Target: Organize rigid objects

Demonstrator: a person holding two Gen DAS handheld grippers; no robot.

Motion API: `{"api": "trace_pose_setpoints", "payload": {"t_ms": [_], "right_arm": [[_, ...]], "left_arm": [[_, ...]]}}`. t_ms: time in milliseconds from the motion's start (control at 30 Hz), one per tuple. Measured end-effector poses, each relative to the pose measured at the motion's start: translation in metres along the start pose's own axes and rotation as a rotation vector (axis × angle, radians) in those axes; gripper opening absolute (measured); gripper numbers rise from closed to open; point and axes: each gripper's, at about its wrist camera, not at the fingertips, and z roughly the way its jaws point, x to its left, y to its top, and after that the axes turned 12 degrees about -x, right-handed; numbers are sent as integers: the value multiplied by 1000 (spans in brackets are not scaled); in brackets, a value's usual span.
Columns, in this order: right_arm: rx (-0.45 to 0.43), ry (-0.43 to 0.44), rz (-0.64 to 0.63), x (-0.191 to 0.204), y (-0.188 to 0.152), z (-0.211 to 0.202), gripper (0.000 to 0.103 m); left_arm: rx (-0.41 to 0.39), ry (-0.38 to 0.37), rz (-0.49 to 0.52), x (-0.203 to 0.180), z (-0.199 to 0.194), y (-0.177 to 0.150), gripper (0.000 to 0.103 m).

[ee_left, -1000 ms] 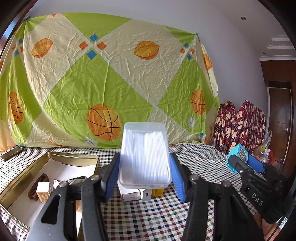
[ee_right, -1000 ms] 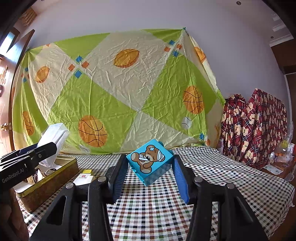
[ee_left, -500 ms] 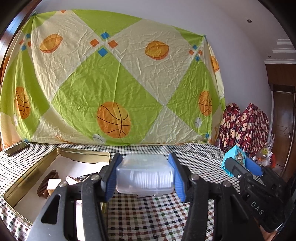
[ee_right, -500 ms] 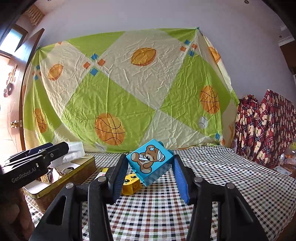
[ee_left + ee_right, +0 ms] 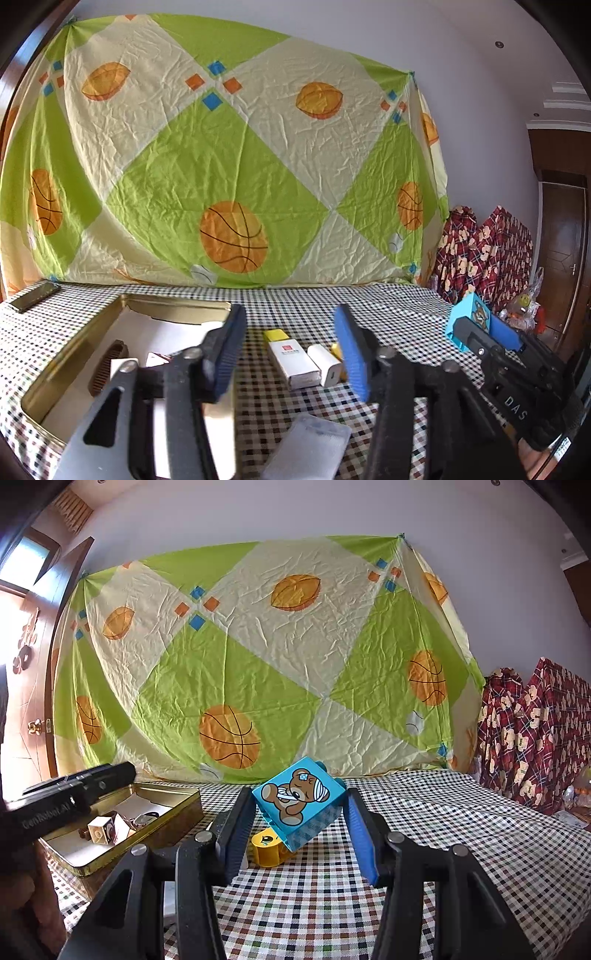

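My left gripper hangs over the checked tablecloth with its jaws opening and nothing between the blue pads. A clear plastic box, blurred, is down on the cloth below them, just right of the gold tin tray. My right gripper is shut on a tilted blue block with a bandaged bear; the left wrist view shows that block at the right. In the right wrist view the left gripper reaches over the tin.
A white carton, a white charger and a yellow piece lie ahead on the cloth. A yellow block sits under the blue one. The tin holds a brown comb and small boxes. A dark flat device lies far left.
The left gripper's jaws have spread and the clear box, first upright then level between them, has dropped to the cloth. The right gripper keeps its blue block.
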Motion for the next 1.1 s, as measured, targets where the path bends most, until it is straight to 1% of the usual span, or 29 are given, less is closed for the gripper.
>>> {"api": "trace_pose_setpoints", "payload": {"t_ms": [33,67,100,167,333,433,467,500,567,600,667,733,833,900,933,967,1000,1100], "right_arm": [[9,3,6,-1,-1,0,52],[16,7,12,-2,-1,-2,52],[22,13,17,-2,-2,-3,52],[28,23,24,-2,-5,-8,52],[25,32,18,-3,-11,-19,52],[28,27,43,-9,-12,-19,52],[27,25,47,-11,-12,-19,52],[26,26,52,-12,-12,-19,52],[25,28,54,-12,-13,-20,52],[25,29,56,-12,-13,-20,52],[28,34,61,-12,-14,-19,52],[25,34,60,-12,-14,-20,52],[24,33,68,-13,-14,-20,52],[24,34,72,-14,-14,-21,52],[25,35,74,-14,-15,-21,52],[28,38,76,-13,-15,-20,52],[29,41,76,-12,-16,-20,52],[30,48,70,-10,-16,-20,52]], "left_arm": [[-1,15,13,4,-4,0,69],[19,24,18,6,-6,-2,69],[48,12,13,8,-8,-5,69],[112,-29,8,5,-9,-17,69],[271,-182,69,-28,1,-40,69],[383,-255,63,-41,13,-54,68],[420,-266,53,-43,17,-59,68],[445,-264,37,-43,20,-62,68],[494,-288,11,-42,25,-66,68],[520,-293,4,-42,28,-67,68],[520,-275,-4,-39,28,-66,68],[521,-274,-8,-38,28,-65,68],[530,-220,-4,-31,32,-63,67],[538,-199,-20,-22,35,-62,68],[543,-194,-29,-19,38,-62,70],[551,-193,-14,-19,39,-62,72],[567,-194,12,-21,41,-64,76],[607,-196,70,-29,45,-69,84]]}}
